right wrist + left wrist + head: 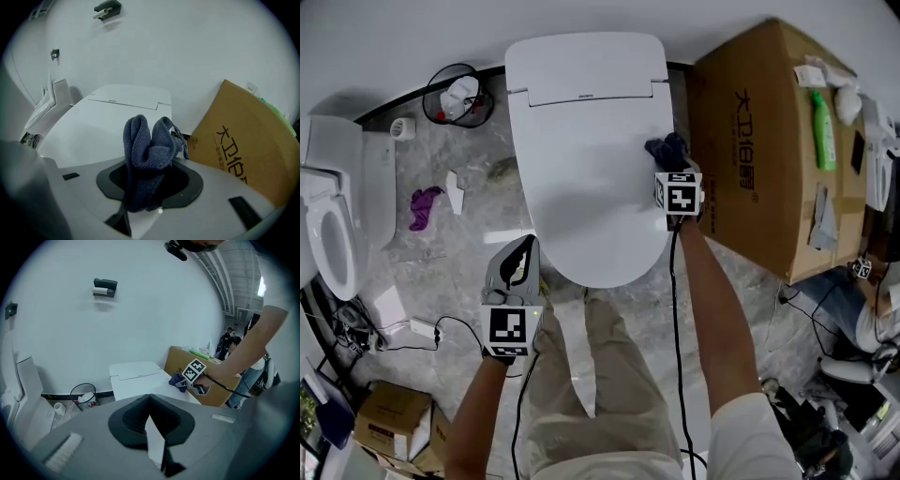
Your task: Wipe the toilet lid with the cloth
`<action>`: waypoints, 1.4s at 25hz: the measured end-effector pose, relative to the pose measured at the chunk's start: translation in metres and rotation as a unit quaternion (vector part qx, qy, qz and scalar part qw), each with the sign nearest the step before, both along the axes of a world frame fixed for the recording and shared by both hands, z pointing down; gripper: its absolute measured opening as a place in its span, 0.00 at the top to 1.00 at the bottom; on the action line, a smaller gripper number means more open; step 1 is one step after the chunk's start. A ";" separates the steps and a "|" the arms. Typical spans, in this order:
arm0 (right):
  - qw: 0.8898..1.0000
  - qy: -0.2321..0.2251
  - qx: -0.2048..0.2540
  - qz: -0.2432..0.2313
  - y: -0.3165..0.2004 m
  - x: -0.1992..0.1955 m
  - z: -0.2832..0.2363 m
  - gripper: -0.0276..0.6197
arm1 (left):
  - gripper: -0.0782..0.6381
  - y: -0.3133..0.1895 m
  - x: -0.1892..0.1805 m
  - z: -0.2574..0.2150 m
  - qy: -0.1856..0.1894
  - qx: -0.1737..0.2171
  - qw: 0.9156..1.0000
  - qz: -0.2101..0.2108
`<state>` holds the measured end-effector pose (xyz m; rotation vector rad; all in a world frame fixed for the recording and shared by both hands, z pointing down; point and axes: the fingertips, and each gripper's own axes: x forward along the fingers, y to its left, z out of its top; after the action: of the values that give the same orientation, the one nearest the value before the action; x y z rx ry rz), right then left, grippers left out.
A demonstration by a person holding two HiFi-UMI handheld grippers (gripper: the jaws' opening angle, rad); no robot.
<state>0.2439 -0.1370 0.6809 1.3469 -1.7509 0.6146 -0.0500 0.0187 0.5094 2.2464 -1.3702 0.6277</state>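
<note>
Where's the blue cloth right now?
In the head view, the cloth is pinched in the right gripper over the toilet lid's right edge, beside the cardboard box.

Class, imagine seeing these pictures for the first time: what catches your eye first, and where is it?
The big white toilet lid, closed, fills the middle of the head view. A bunched dark blue cloth is clamped in the right gripper at the lid's right edge, beside a large cardboard box.

Grey marble floor, white wall
</note>
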 end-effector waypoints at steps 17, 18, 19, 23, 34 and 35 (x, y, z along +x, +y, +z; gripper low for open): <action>0.996 0.003 0.023 0.081 0.022 0.057 -0.016 0.72 | 0.89 0.017 -0.002 -0.006 -0.001 -0.005 0.999 -0.054; 0.996 -0.008 0.030 0.088 0.026 0.055 -0.020 0.72 | 0.89 0.021 -0.002 -0.003 0.002 -0.010 0.998 -0.058; 0.995 -0.021 0.036 0.087 0.030 0.047 -0.024 0.72 | 0.89 0.025 -0.003 0.001 0.005 -0.014 0.998 -0.061; 0.996 -0.067 0.053 0.034 0.035 -0.021 -0.038 0.72 | 0.89 0.035 -0.016 0.009 0.008 -0.023 0.998 -0.064; 0.983 -0.148 0.035 -0.103 0.050 -0.240 -0.054 0.71 | 0.89 0.053 -0.060 0.012 0.015 -0.041 0.996 -0.073; 0.981 -0.151 0.031 -0.117 0.055 -0.256 -0.052 0.71 | 0.89 0.053 -0.060 0.012 0.018 -0.042 0.996 -0.071</action>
<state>-0.0125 -0.0824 0.6289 1.1081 -2.1510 0.6616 -0.1098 0.0719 0.5212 2.0640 -1.4425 0.5811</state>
